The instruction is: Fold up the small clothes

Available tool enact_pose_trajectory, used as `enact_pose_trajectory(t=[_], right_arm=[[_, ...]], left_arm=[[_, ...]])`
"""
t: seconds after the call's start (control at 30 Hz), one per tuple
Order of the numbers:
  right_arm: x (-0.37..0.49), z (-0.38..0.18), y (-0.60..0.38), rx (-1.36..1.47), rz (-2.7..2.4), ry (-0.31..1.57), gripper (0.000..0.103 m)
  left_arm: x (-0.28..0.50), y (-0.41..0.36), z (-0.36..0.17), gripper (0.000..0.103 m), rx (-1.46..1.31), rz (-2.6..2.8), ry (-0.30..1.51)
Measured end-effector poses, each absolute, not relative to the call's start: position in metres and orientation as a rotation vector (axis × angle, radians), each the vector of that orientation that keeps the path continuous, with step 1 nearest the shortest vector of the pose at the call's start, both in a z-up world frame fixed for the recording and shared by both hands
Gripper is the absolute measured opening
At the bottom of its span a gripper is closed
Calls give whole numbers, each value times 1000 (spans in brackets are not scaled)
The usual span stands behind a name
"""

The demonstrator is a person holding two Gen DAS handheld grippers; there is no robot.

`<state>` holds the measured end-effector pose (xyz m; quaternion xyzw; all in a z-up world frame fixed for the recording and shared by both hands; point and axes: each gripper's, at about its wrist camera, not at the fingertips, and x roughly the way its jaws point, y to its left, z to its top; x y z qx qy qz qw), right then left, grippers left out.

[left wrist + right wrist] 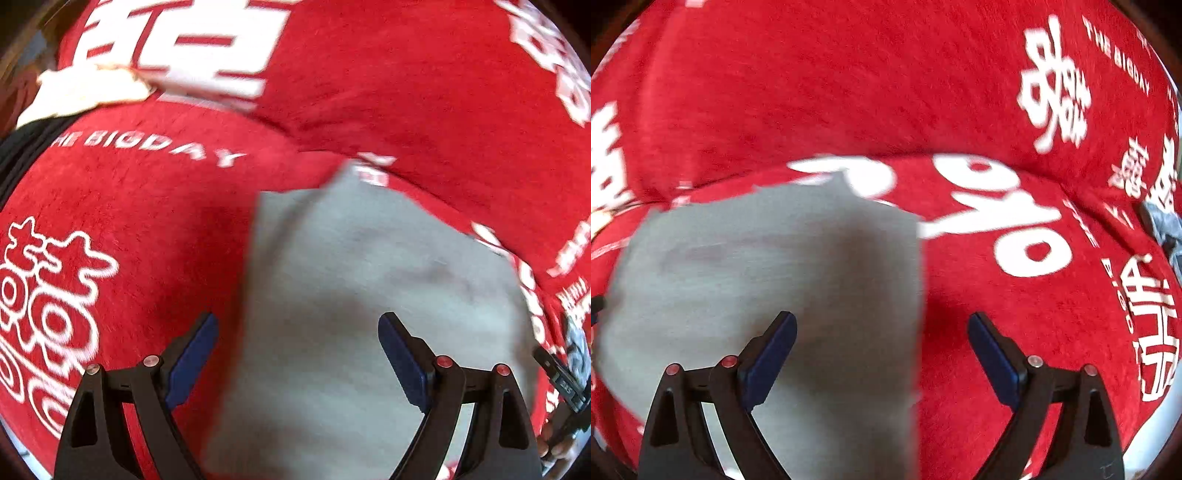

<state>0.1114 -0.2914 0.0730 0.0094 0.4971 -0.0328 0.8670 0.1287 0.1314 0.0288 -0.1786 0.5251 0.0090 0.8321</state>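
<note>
Item: grey garment (369, 295), one piece, lying flat on the red blanket (147, 221) with white lettering. We take it as partly folded, judging by its straight edges; the pictures are blurred and we cannot count layers.

Left tool (297, 354): jaws spread wide, nothing between them. It hangs above the garment's left edge; one blue pad (195, 354) sits over bare blanket left of the garment, the other over grey cloth.

Right tool (882, 350): jaws likewise wide apart, holding nothing. It hangs above the garment's right edge; one pad (772, 354) over grey cloth, the other over blanket right of the garment.

Key relation: the garment lies between the two tools and ahead of both, its long axis running away from them toward the blanket's raised fold beyond the garment. Each tool straddles one long side; neither is clearly nearer, so we judge the coming grip suits both at once.

Other entries: cream cloth (85, 88) well beyond the garment, far left; a blue-grey cloth (1163, 225) well right of the garment, at the blanket's fold.

Contact between tools and garment: we cannot tell.
</note>
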Motion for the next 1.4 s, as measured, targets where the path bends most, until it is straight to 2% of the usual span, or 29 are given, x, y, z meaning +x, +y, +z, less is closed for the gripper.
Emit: enact_pose_trajectory(t=[0.13,0.23,0.3,0.4,0.53,0.67,0.8,0.9,1.03,1.4], right_arm=[[84,68,-222,-76,89,1023,95],[76,45,-175,-183,146,1047,95],[71,25,-182,-206,136,1078,96],[64,25,-237,-44,110,1069,96],[54,27,-283,4,133,1035,95],[40,28,-276,-114,77,1047,96],[36,47,-258,-33,86,1012,96],[46,66,-235,-76,87,965,96],[86,77,-213,-36,88,991,96],[186,44,-203,5,-6,1121,96]], left_arm=[[95,65,35,89,-225,-110,1074],[80,53,23,89,-103,-99,1117],[74,66,11,89,-110,-89,1106],[62,96,8,89,-149,-81,1090],[44,121,5,89,-171,-130,1073],[29,114,6,89,-87,-125,1042],[21,112,20,89,-181,-123,1051],[32,100,33,89,-166,-98,1020],[66,86,42,89,-167,-31,1029],[161,65,32,89,-124,20,1070]])
